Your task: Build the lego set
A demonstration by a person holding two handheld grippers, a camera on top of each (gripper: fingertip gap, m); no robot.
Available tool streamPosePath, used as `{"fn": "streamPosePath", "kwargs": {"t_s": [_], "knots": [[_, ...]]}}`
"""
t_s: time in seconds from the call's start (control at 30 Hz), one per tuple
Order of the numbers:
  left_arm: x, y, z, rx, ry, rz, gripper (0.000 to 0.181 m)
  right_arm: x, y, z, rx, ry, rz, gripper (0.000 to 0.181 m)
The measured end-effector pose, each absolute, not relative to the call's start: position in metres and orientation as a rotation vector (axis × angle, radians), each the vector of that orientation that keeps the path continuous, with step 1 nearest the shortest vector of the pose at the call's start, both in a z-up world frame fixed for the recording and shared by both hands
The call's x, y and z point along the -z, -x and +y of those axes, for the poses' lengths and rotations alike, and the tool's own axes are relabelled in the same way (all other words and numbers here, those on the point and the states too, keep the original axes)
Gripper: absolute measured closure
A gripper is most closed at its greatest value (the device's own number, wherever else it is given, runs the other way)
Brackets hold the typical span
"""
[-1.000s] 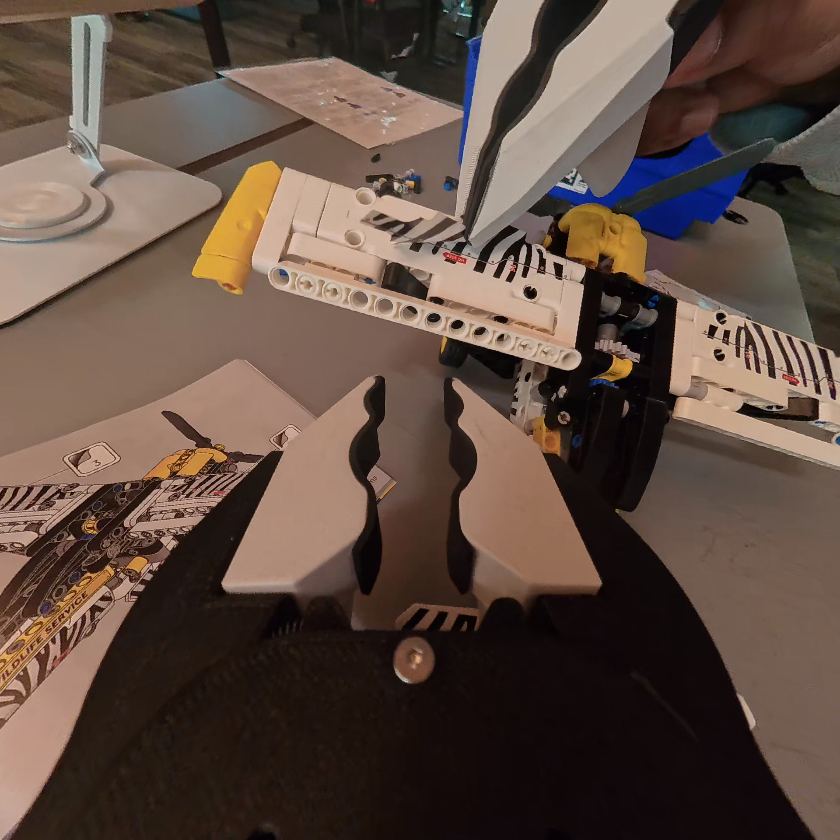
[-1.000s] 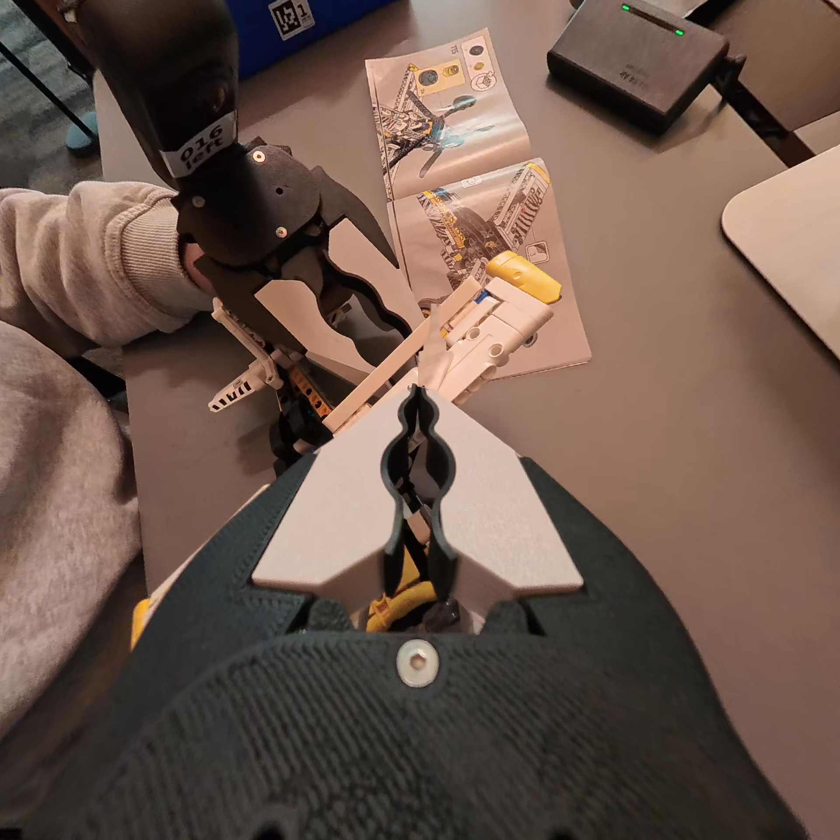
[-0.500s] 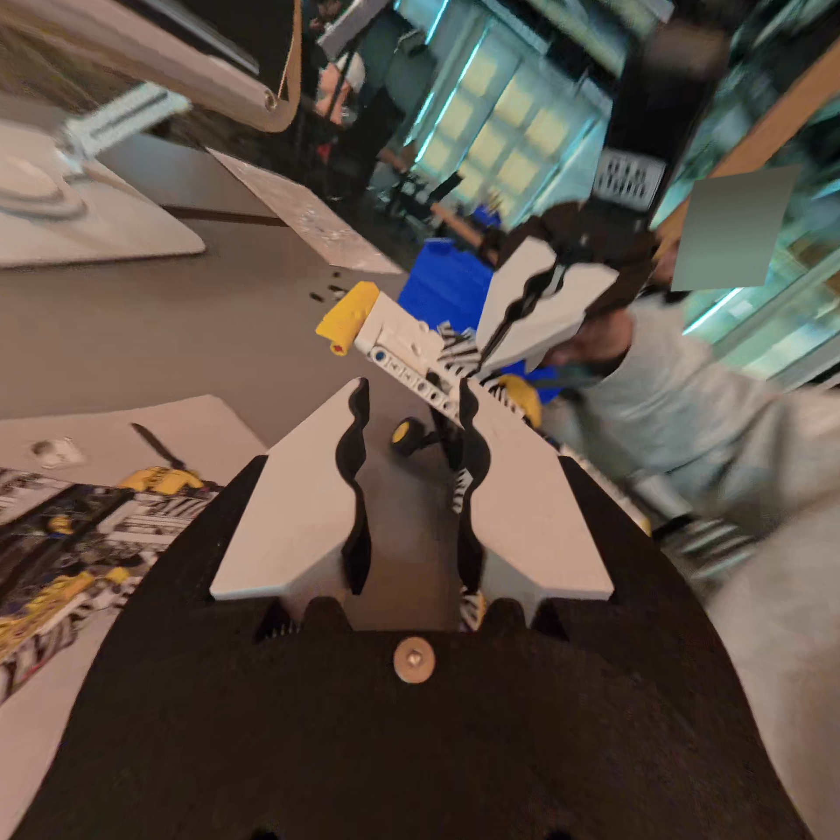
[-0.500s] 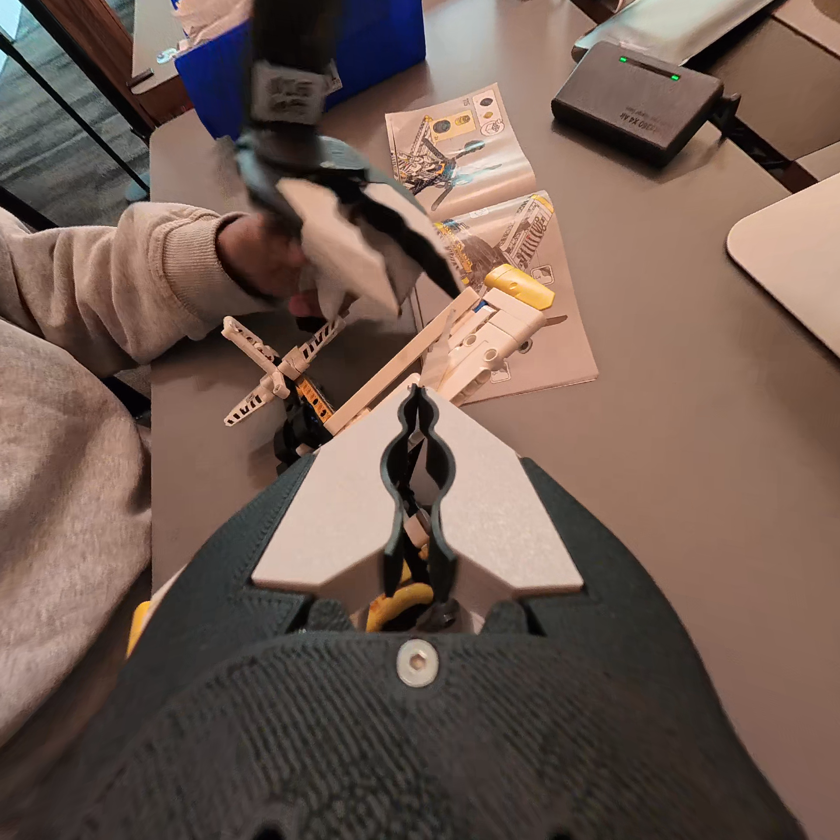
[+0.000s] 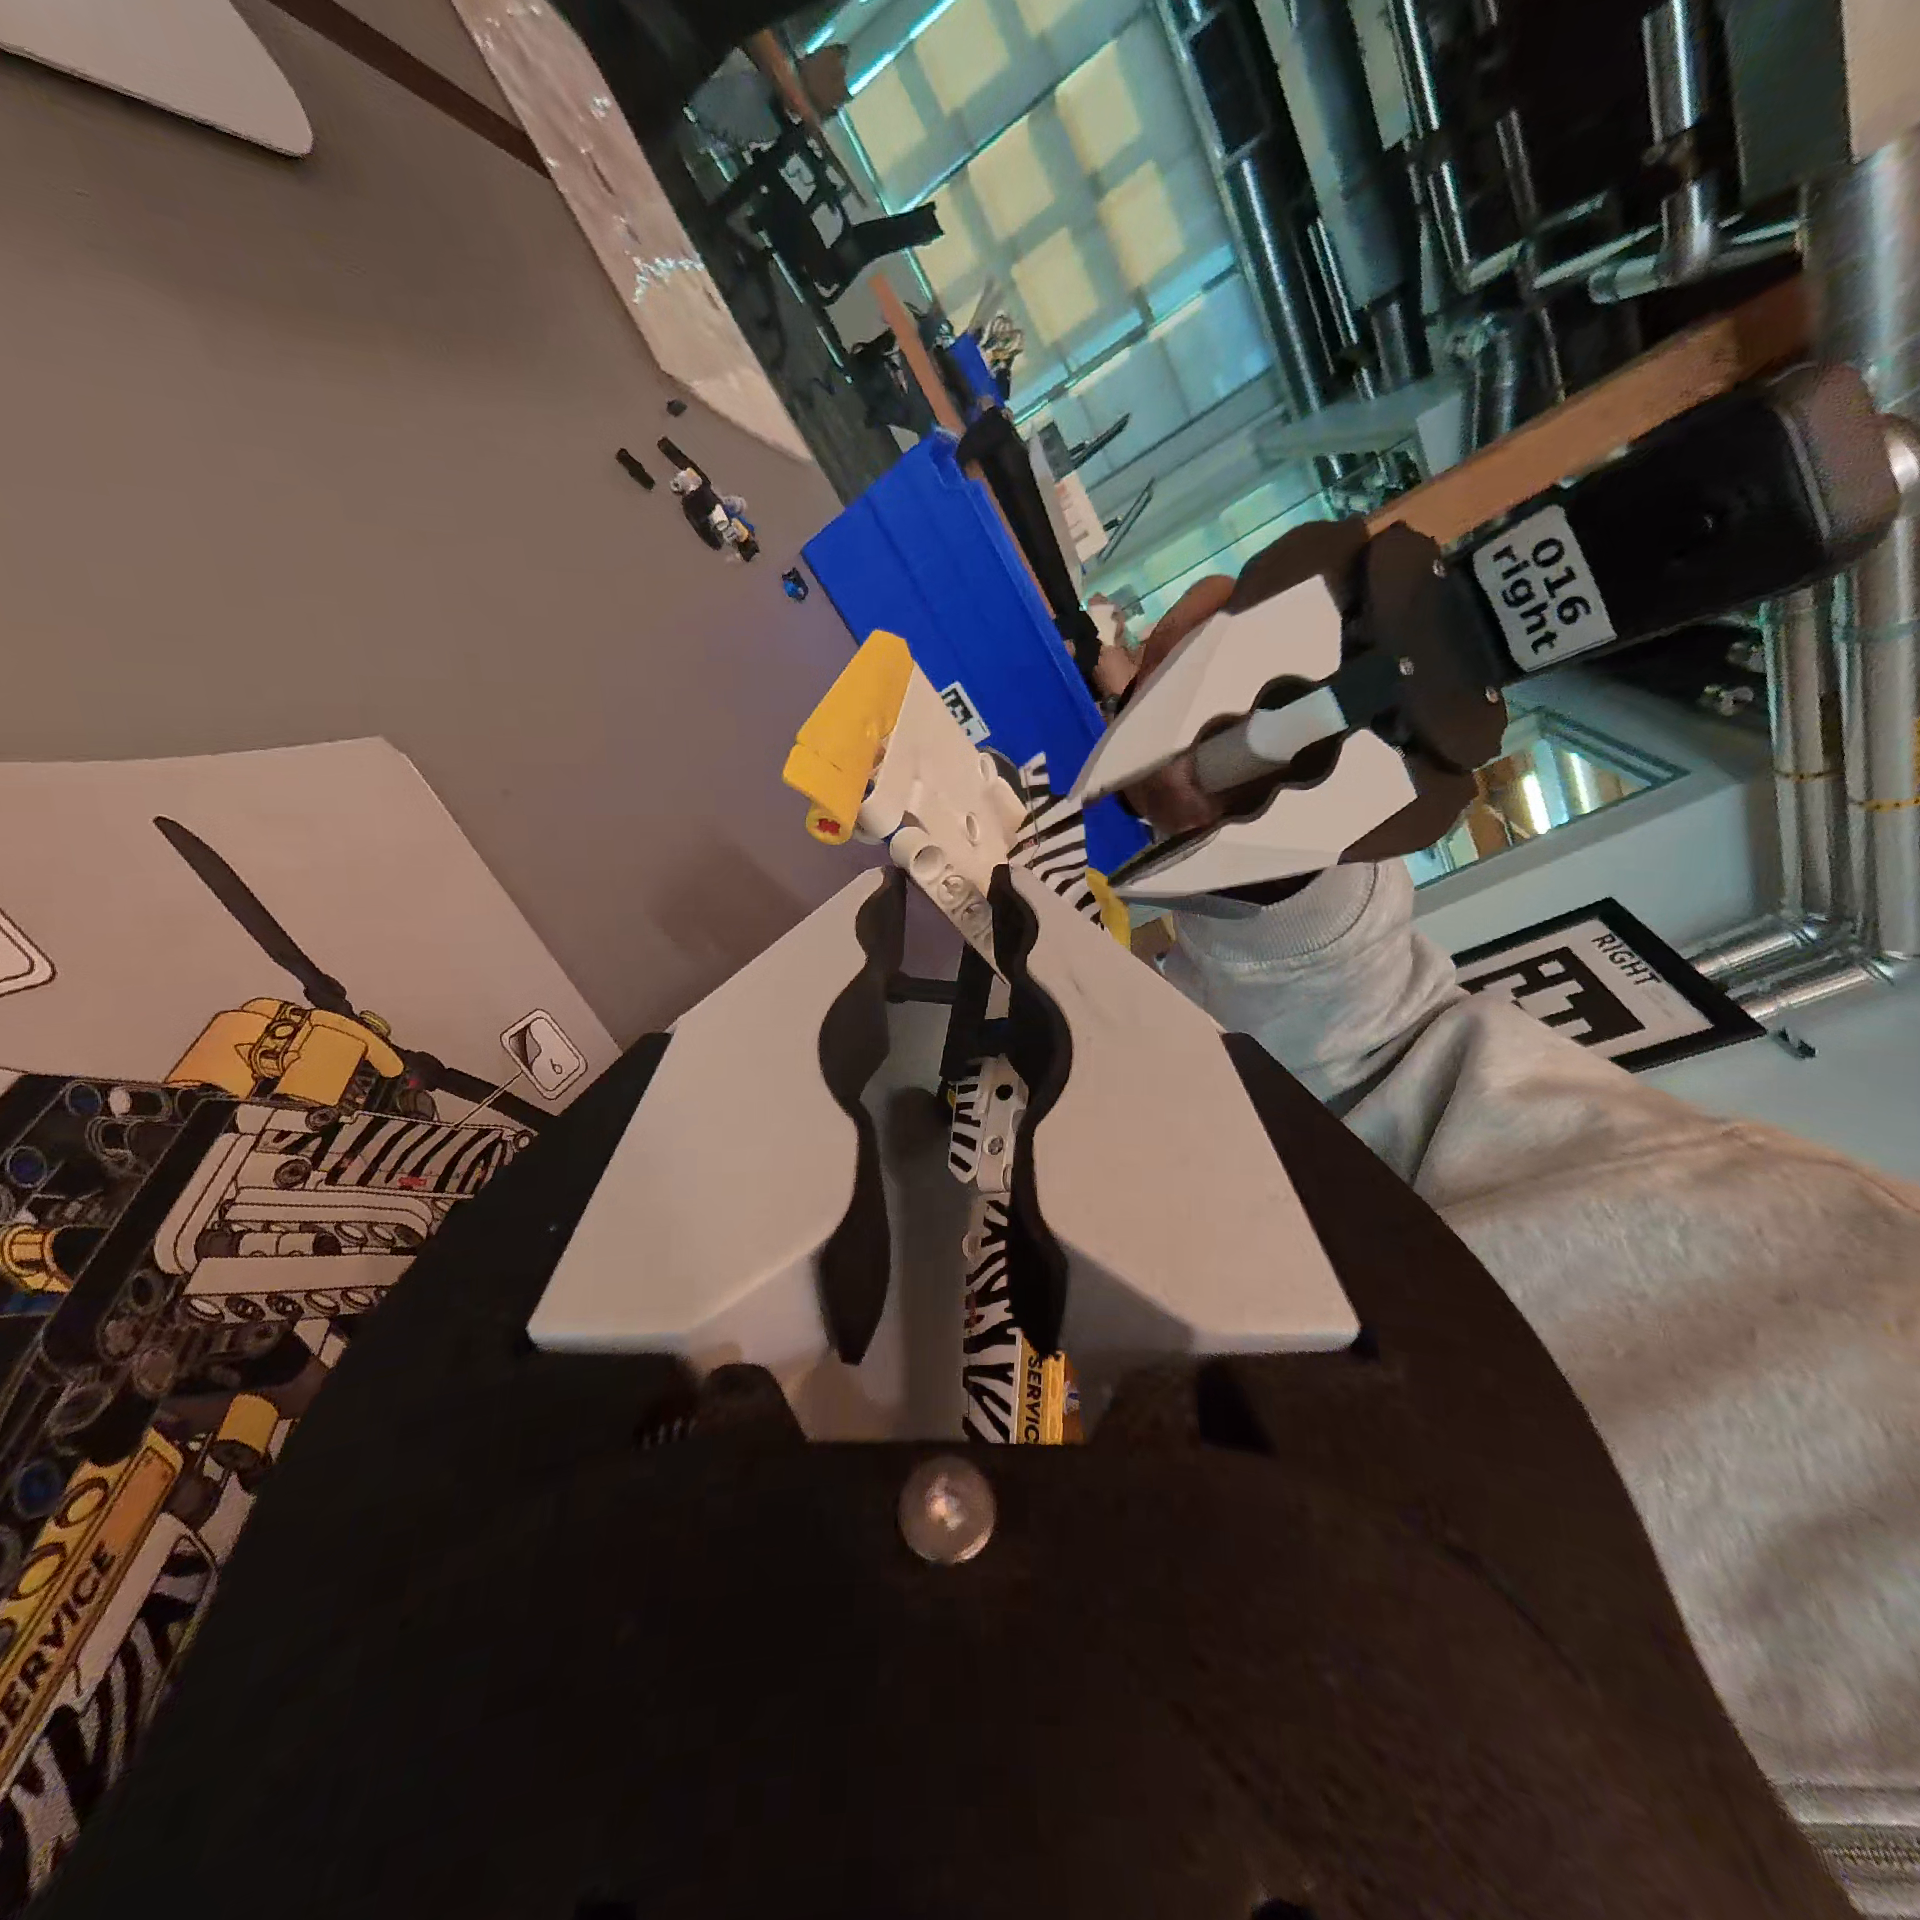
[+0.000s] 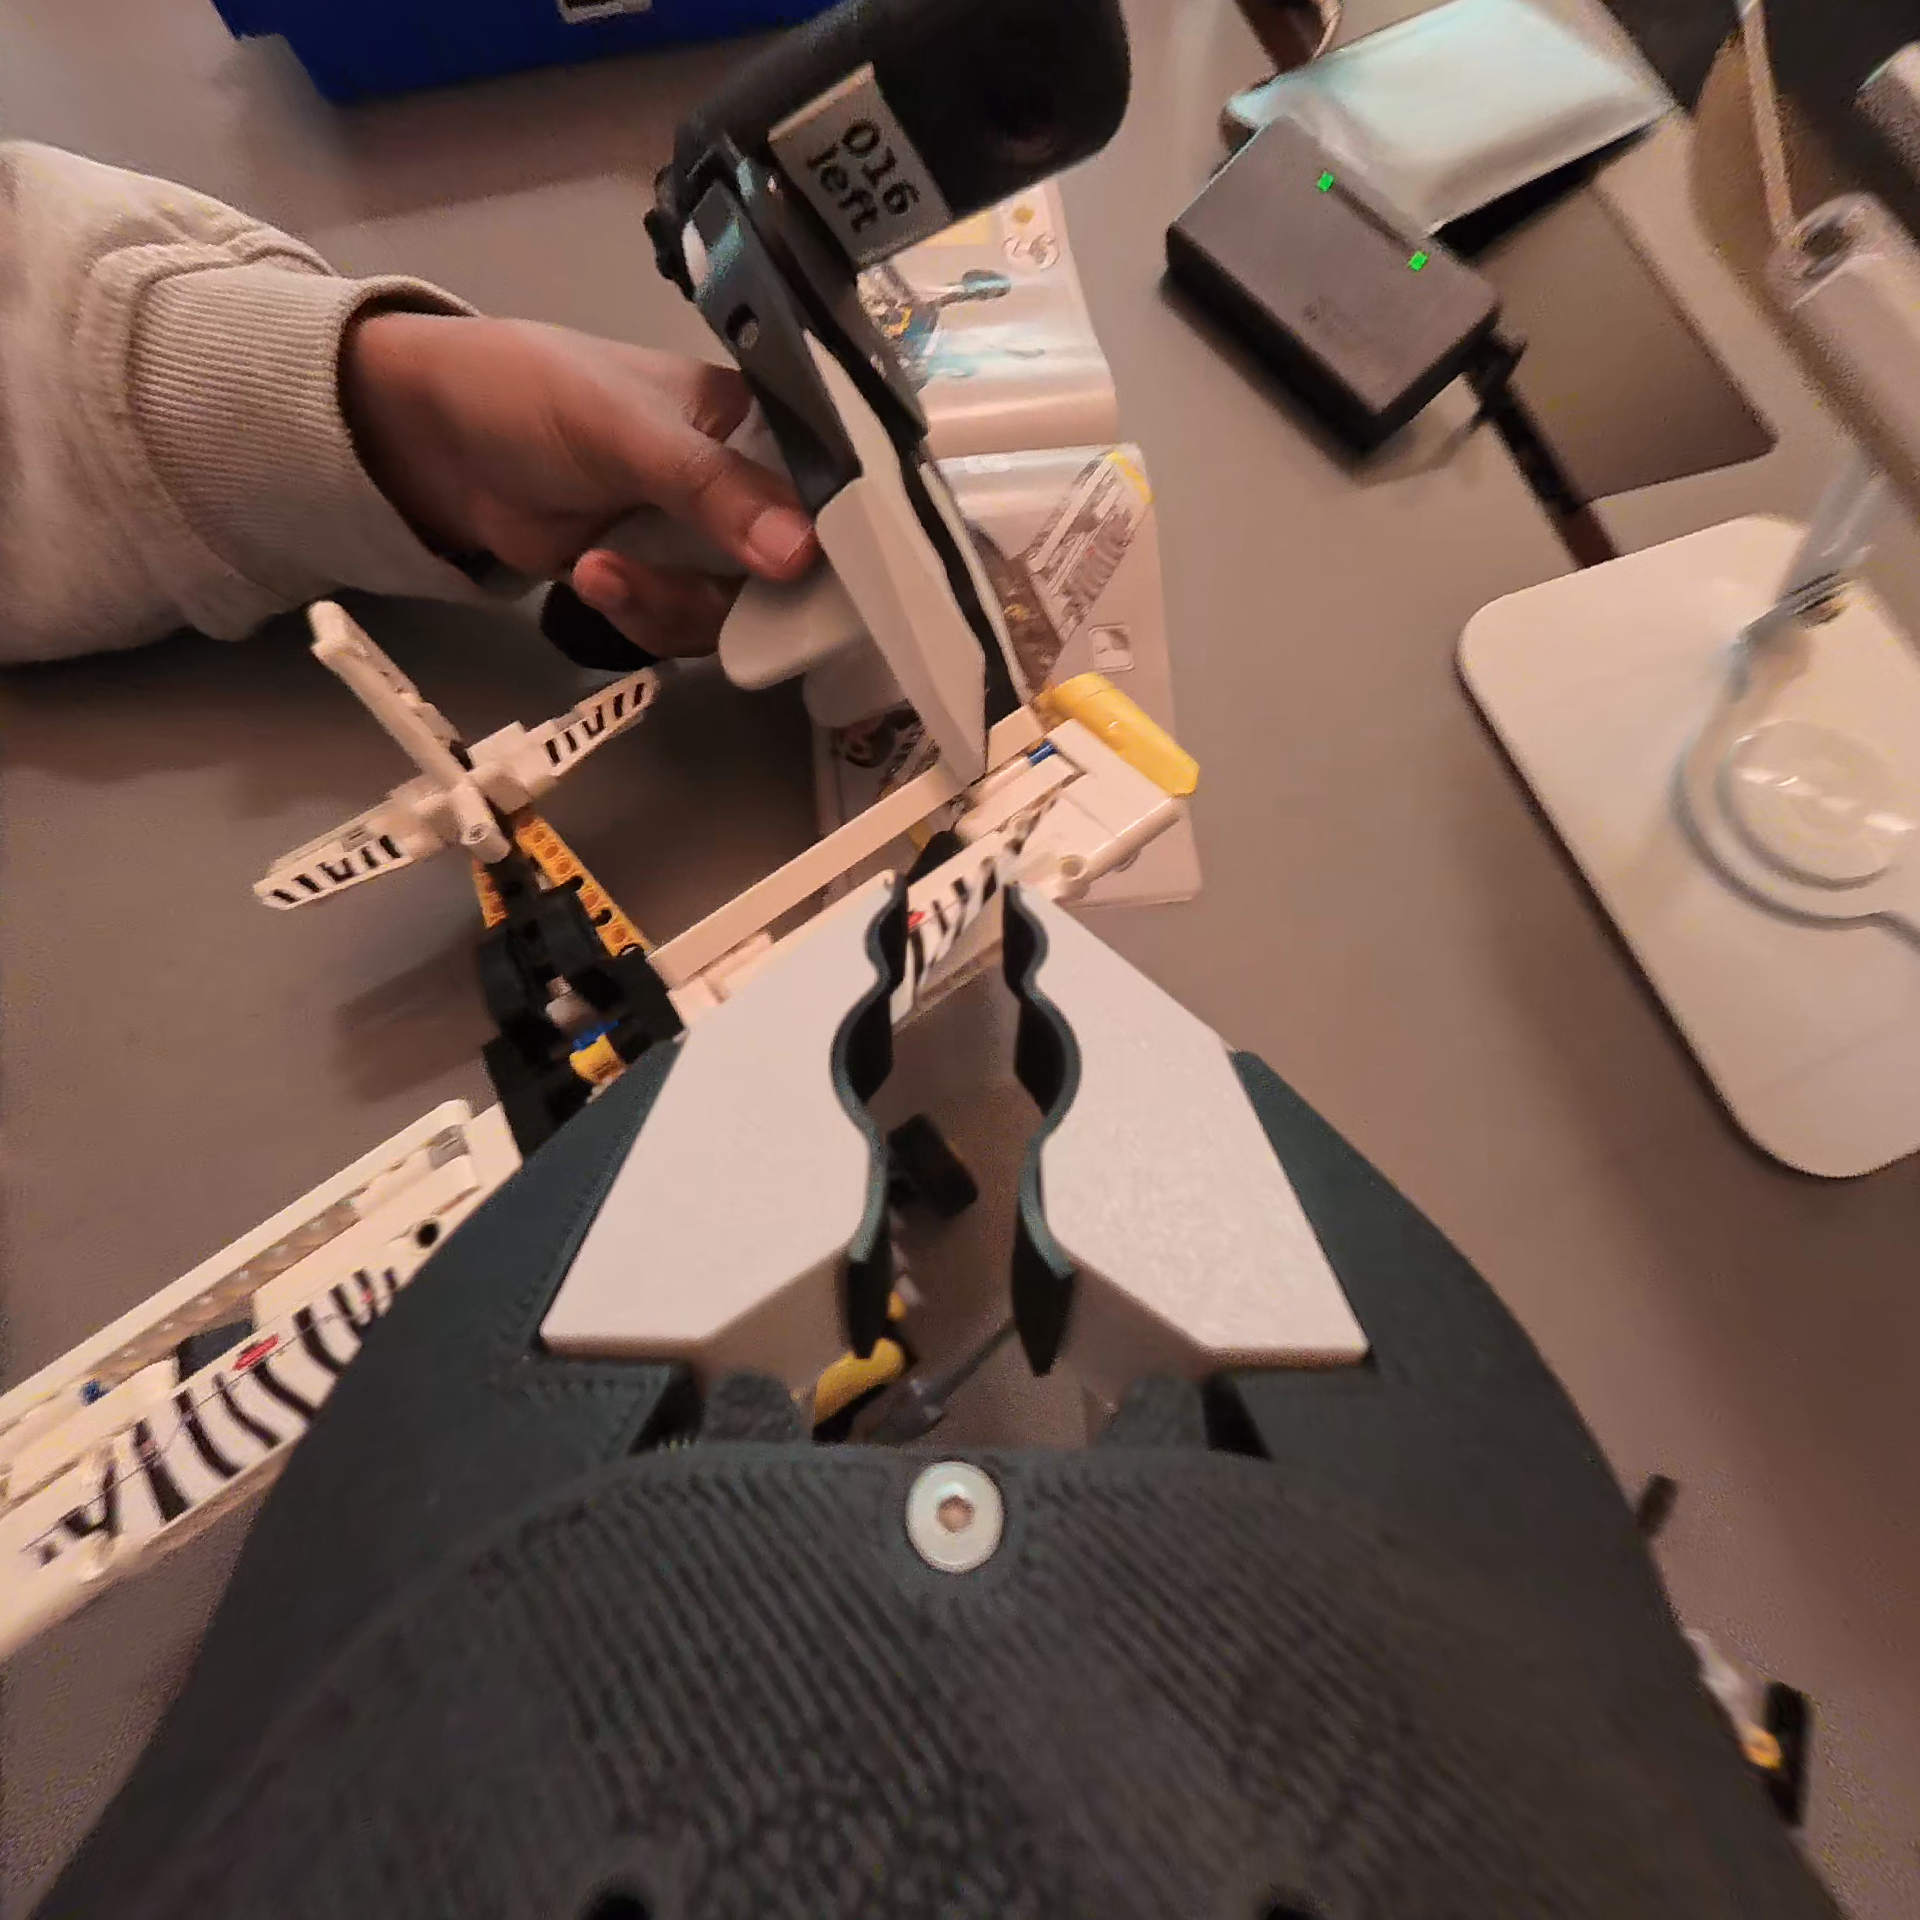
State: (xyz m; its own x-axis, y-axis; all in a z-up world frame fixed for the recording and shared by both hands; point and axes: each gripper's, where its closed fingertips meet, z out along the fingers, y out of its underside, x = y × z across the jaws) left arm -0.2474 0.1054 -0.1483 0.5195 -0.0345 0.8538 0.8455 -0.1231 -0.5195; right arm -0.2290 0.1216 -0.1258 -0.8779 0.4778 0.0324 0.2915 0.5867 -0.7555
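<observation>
The lego model is white with zebra stripes [image 6: 831,862] and lies on the grey table. It has a yellow end [image 6: 1117,727] and a white four-blade rotor [image 6: 457,800]. My left gripper [image 5: 940,899] is tilted and open. The model's striped boom [image 5: 987,1143] runs between its fingers, close to the right pad, with a gap on the left side. In the right wrist view its tip [image 6: 971,764] comes down on the boom by the yellow end. My right gripper [image 6: 953,904] is open and empty above the striped panel. It also shows in the left wrist view [image 5: 1098,840].
The open instruction booklet [image 5: 312,1039] lies under and beside the model. A blue bin [image 5: 935,592] and several small loose pieces [image 5: 717,509] are behind it. A black box [image 6: 1330,281] and a white stand base [image 6: 1714,831] are to the right. A hand [image 6: 571,468] holds the left gripper. The gap from one gripper's tips to the other's is roughly 4 centimeters.
My right gripper was shut over the model and has opened. My left gripper has swung round, tilted, and come down over the boom near the yellow end.
</observation>
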Motion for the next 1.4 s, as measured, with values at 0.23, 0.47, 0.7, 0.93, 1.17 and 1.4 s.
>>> {"fn": "streamPosePath", "kwargs": {"t_s": [0.23,0.47,0.7,0.93,1.17,1.4], "knots": [[0.143,0.244,0.107,0.848,1.514,-0.695,0.167,0.129,0.243,0.116,-1.069,0.631,-2.595,0.16],[0.144,0.245,0.107,0.813,1.527,-0.69,0.168,0.13,0.235,0.107,-1.075,0.658,-2.671,0.181],[0.146,0.249,0.104,0.726,1.566,-0.684,0.17,0.115,0.205,0.099,-1.277,0.684,-2.749,0.181],[0.157,0.256,0.104,0.547,1.675,-0.704,0.169,0.068,0.171,0.089,-1.791,0.616,-2.699,0.181],[0.147,0.249,0.104,0.625,1.622,-0.663,0.169,0.061,0.177,0.095,-1.638,0.684,-2.681,0.181],[0.143,0.246,0.103,0.651,1.598,-0.65,0.169,0.099,0.204,0.102,-1.547,1.329,-2.77,0.181]]}}
